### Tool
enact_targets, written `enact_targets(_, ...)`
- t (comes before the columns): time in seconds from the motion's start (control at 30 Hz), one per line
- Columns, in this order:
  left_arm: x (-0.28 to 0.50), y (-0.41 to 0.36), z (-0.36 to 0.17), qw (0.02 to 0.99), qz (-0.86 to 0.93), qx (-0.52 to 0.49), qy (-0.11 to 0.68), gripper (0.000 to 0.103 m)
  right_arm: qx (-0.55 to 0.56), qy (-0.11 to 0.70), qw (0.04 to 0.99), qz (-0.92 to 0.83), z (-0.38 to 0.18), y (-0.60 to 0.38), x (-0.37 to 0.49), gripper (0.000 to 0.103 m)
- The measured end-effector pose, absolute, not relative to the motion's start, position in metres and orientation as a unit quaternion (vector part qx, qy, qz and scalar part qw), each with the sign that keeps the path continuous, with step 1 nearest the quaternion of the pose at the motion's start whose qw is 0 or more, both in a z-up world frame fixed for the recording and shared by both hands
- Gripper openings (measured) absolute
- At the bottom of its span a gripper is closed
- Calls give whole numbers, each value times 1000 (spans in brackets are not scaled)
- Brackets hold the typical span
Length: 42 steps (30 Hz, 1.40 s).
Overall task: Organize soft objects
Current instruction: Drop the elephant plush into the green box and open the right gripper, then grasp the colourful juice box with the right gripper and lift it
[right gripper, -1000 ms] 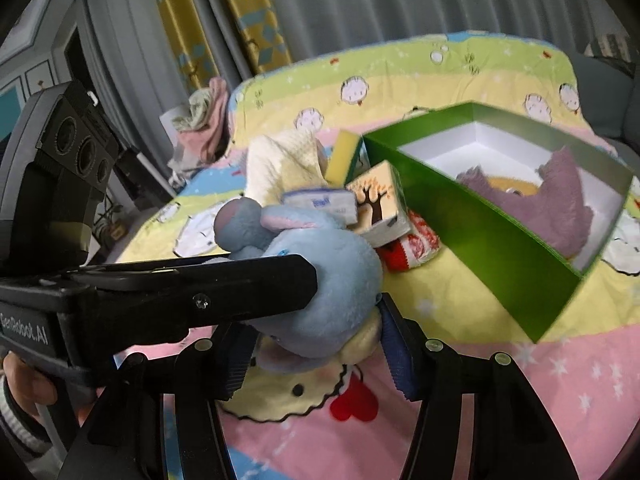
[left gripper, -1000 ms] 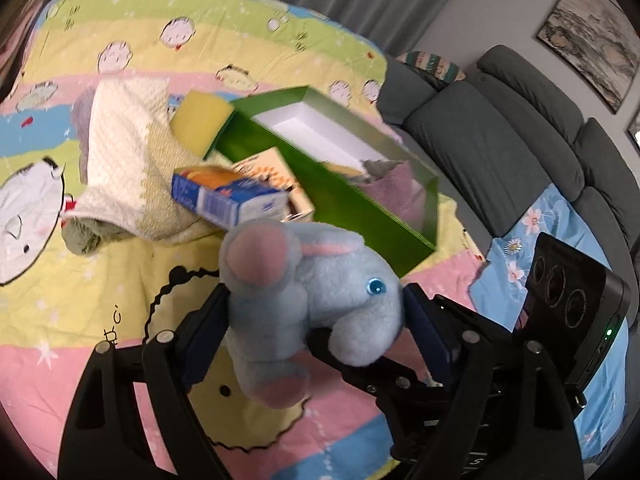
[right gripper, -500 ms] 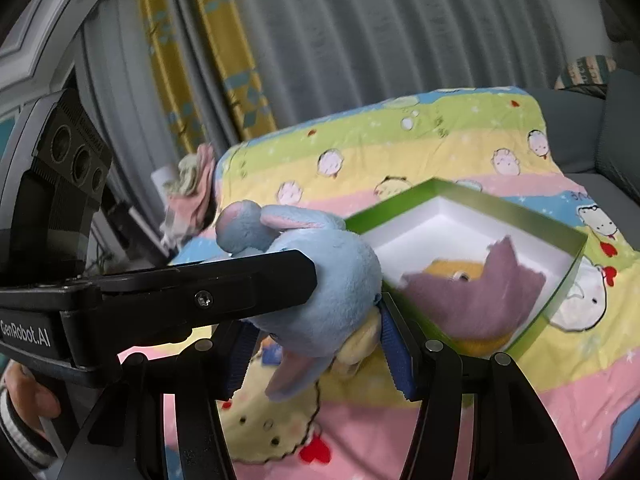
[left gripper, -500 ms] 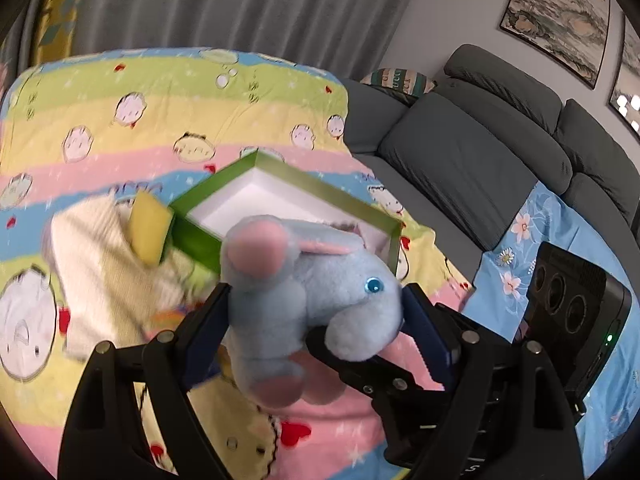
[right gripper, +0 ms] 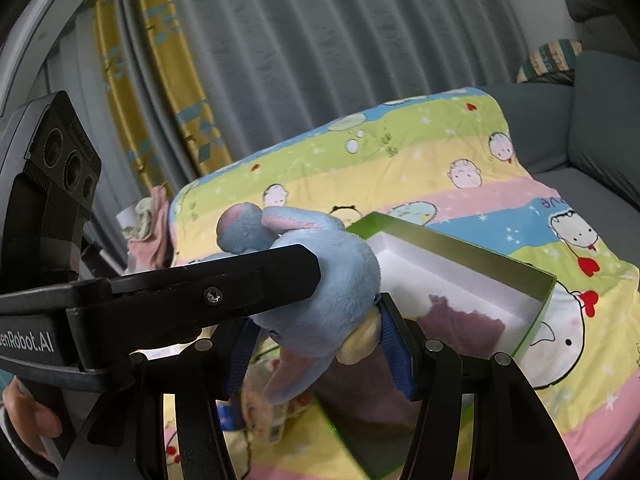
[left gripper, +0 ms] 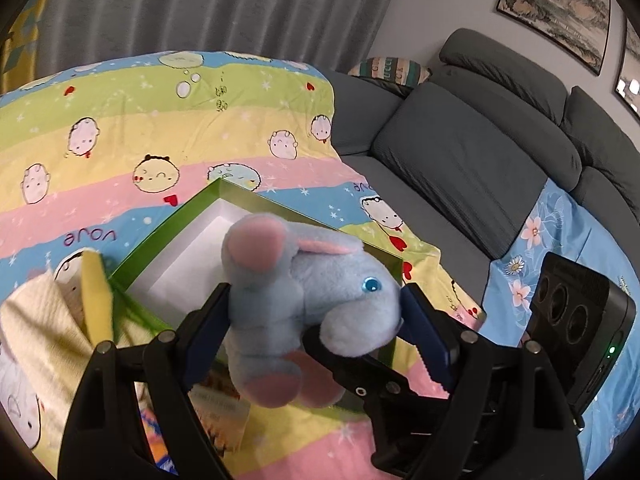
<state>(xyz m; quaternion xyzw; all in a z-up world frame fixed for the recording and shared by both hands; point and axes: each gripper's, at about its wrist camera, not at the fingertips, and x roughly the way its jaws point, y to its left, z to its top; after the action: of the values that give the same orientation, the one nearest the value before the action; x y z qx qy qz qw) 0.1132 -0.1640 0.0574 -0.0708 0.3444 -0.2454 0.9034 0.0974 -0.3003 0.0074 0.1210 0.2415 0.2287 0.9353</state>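
Low in both frames we hold the blue plush elephant [left gripper: 316,300] between us: our left gripper [left gripper: 316,332] is clamped across its body and head, our right gripper [right gripper: 316,344] around its lower part. Behind it sits the green box [right gripper: 532,284] holding a purple cloth [right gripper: 464,320]. Farther back spreads the striped cartoon blanket [left gripper: 120,120].

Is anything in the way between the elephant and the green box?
Nothing visible blocks it. The elephant is held up by both grippers, left and right, right by the open green box. A purple cloth already lies inside, but white floor beside it is free.
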Motion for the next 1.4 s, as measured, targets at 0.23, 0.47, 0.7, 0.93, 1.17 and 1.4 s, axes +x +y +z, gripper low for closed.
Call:
enact_targets(0.23,151,-176,36,893,-239,-65,376,83,148,275,927,208,-13,-308,130,59)
enact_targets(0.47,170,-182,12,884,-226,-55,405,87,137,309,926,168,-33,-303,147,62)
enact_targets(0.7,170,-190,4,891,-194,-10,411,91,90,302,942,113,-25,-300,137,77)
enact_targets(0.93,145,-180,22,910,-178,0,375,102,83,276,951,113,-9,-305,109,78)
enact_targets(1.17,111,-169,43,923,-169,-9,346,102,73,264,956,106,2,-313,70,78)
enact_targets(1.4,77,-155,55,931,-159,-23,329,102,62,256,958,114,16,-311,43,78)
